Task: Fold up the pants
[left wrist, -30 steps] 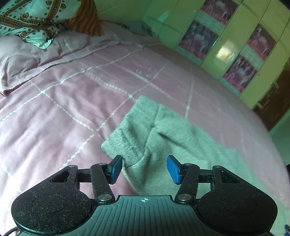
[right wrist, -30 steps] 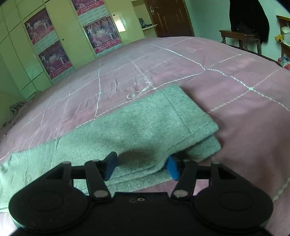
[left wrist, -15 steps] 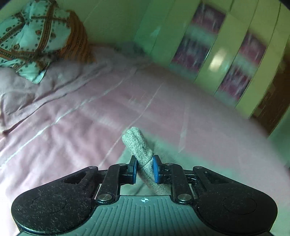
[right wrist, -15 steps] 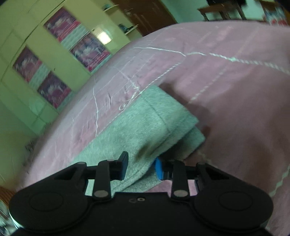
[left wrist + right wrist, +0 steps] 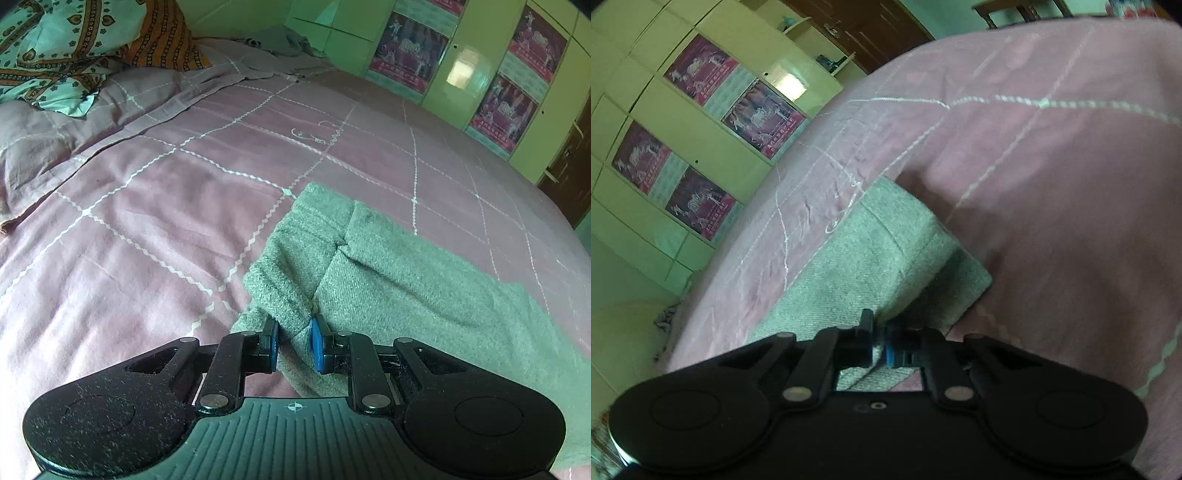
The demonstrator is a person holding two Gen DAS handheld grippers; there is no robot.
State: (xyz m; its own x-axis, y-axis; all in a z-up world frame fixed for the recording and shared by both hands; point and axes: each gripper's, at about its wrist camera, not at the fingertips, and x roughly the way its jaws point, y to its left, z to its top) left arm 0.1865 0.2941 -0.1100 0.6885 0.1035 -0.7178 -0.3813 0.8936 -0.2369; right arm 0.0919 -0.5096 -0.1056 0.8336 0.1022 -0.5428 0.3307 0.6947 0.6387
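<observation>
Pants lie on the pink bedspread, grey-green, already doubled leg on leg, and we have both ends of the near edge in hand. Our left gripper pinches a bunched ridge of cloth at one end, the blue pads pressed into the fabric on either side. Our right gripper is pressed nearly together on the edge at the other end, with a thin layer of cloth showing between the pads.

We judge this to be the grasp just before a fold: both corners are caught, and nothing has been carried over yet. The next move calls for lifting the two ends together, level with each other, and bringing them across the length of the pants so the edges meet squarely. The right grip looks shallow and could slip if we pull too quickly; the view there is blurred, so how many layers it holds we cannot tell.

Against the frames a second ago, both grippers stood spread over flat cloth, and each has since closed, the left first. The right view has also tilted, the cupboards now leaning steeply, and the cloth by the left pads has drawn up into a ridge.
</observation>
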